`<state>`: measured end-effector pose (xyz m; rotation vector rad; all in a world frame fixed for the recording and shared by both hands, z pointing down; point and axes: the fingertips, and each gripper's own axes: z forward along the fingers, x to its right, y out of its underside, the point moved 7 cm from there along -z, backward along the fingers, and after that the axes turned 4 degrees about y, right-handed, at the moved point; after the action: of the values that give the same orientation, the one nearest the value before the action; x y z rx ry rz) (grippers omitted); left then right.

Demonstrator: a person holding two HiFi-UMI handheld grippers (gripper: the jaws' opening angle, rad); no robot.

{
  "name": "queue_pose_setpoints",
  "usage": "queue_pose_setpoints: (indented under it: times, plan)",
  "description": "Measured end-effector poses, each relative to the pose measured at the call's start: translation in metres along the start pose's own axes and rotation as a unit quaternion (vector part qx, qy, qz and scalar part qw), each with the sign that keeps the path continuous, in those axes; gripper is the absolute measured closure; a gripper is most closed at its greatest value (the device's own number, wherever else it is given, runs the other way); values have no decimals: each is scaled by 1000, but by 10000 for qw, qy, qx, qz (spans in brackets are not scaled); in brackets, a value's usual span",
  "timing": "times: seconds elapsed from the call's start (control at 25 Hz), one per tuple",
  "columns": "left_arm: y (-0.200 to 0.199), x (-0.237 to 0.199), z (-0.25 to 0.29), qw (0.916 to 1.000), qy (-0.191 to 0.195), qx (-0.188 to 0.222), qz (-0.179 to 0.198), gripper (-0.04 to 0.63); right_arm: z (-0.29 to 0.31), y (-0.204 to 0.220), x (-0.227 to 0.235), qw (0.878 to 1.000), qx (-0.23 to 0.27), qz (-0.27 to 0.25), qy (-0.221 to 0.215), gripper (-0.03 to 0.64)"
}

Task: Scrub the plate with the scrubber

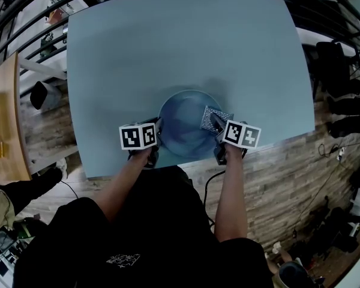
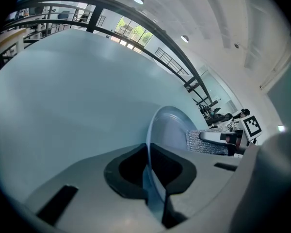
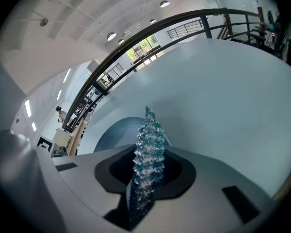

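Observation:
A blue plate (image 1: pixel 185 125) lies near the front edge of the pale blue table (image 1: pixel 168 47). My left gripper (image 1: pixel 158 131) is shut on the plate's left rim; in the left gripper view the plate's thin edge (image 2: pixel 153 144) runs between the jaws. My right gripper (image 1: pixel 216 123) is shut on a sparkly teal and silver scrubber (image 1: pixel 215 116), which rests over the right side of the plate. The right gripper view has the scrubber (image 3: pixel 146 154) standing edge-on between the jaws, with the plate (image 3: pixel 117 132) behind it. From the left gripper view the scrubber (image 2: pixel 203 142) and my right gripper (image 2: pixel 223 139) appear across the plate.
The table's front edge (image 1: pixel 138 168) lies just behind both grippers, with wooden floor (image 1: pixel 276 179) beyond. A wooden bench (image 1: pixel 3 119) stands to the left. Dark railings (image 1: pixel 24 11) run along the far left, and black chairs (image 1: pixel 342 95) stand to the right.

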<state>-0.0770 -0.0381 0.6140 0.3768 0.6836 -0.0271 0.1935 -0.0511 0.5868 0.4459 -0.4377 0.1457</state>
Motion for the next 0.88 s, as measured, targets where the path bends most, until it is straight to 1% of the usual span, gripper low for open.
queue_pose_setpoints:
  times: [0.24, 0.4, 0.6, 0.88]
  plan:
    - [0, 6, 3, 10000, -28, 9, 12, 565, -13, 3, 13, 9996, -153, -197, 93, 534]
    - [1, 4, 1, 10000, -33, 20, 2, 565, -17, 11, 13, 9991, -271, -291, 112, 534]
    - [2, 2, -1, 9999, 12, 60, -101, 565, -19, 25, 9, 9987, -404, -317, -50, 534]
    - [3, 5, -1, 10000, 1, 42, -77, 565, -19, 39, -1, 9978, -457, -376, -302, 534]
